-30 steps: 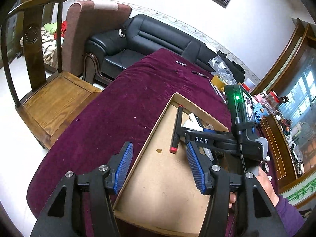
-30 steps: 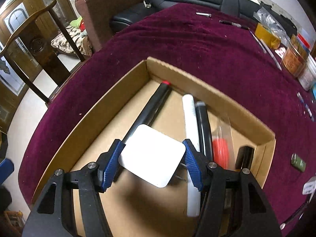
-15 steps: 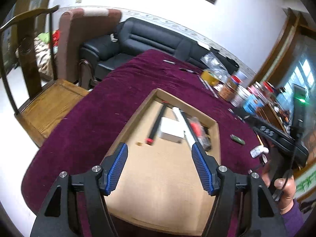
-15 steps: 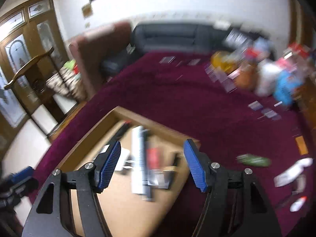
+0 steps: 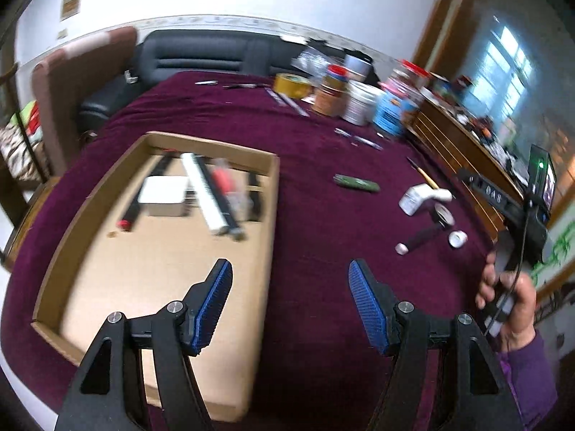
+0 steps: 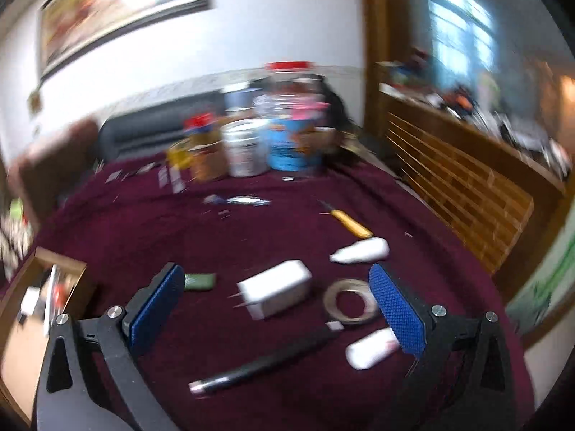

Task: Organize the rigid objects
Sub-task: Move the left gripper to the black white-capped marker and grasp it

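Now the cardboard tray point(image 5: 273, 194) lies on the maroon-covered table point(image 5: 323, 237), shallow-walled and open on top. At its far end sit a white block point(image 5: 163, 195), a long white tube point(image 5: 206, 194), black pens and a red item in clear wrap; blur hides their finer detail. The near half of its floor is bare.

Loose things lie to the right of the tray, well apart from its wall: a dark green bar point(image 5: 355, 184), a white plug adapter point(image 6: 275, 289) with its prongs pointing left, a ring of tape point(image 6: 350, 301) just beside the adapter, a black pen point(image 6: 262, 362) lying slantwise near the front, a small white capsule point(image 6: 372, 352) beside the pen's far end, a white bottle point(image 6: 361, 249) on its side, and a yellow-handled tool point(image 6: 348, 221) farther back.

The left gripper point(image 5: 290, 301) hangs over the tray's right wall with its jaws apart and nothing between them. The right gripper point(image 6: 276, 309), held in a hand point(image 5: 510, 301), has its jaws opening wide above the table; the adapter and tape ring show in the gap between them, untouched.

A cluster of jars and tubs point(image 6: 251, 143) crowds the table's far edge, and a wooden sideboard point(image 6: 460, 179) stands close along the right side. Bare cloth lies between the tray and the loose things.
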`<state>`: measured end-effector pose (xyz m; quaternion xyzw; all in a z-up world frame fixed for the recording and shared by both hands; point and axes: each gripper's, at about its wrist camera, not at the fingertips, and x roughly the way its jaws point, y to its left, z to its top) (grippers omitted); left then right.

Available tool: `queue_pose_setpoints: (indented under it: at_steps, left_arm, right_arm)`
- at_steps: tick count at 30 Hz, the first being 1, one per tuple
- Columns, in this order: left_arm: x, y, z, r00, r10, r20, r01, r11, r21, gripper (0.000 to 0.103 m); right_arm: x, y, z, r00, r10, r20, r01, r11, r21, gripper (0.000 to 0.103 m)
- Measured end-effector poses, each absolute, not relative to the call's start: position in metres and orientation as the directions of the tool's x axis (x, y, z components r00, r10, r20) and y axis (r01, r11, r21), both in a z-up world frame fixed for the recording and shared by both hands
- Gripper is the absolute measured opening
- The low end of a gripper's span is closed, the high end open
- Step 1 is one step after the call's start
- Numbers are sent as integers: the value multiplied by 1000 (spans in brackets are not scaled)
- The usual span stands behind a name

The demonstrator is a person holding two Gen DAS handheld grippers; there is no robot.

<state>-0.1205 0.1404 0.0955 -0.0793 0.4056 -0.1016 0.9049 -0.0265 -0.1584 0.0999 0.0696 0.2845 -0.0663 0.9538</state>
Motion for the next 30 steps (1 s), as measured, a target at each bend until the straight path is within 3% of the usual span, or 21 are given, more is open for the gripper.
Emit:
queue_pose_setpoints:
  at_steps: [7, 13, 24, 30]
  left_arm:
    - [-109, 74, 86, 591, -250, -767, 214, 965, -150, 61]
    - [-83, 3, 72, 555, -263, -789, 342, 937, -71, 61]
    - [-26, -103, 32, 485, -259, -835, 528, 848, 44, 61]
    - [-12, -109, 20, 453, -282, -846, 542, 840, 10, 56]
  right_arm:
    - [-30, -243, 76, 825, -188, -533, 328, 927, 182, 103]
    - [-36, -287, 58, 823, -90, -561, 345, 863, 369, 103]
    - [-37, -296, 49, 803, -84, -590, 369, 848, 381, 103]
    - [-32, -292, 47, 793, -78, -604, 361, 859, 363, 103]
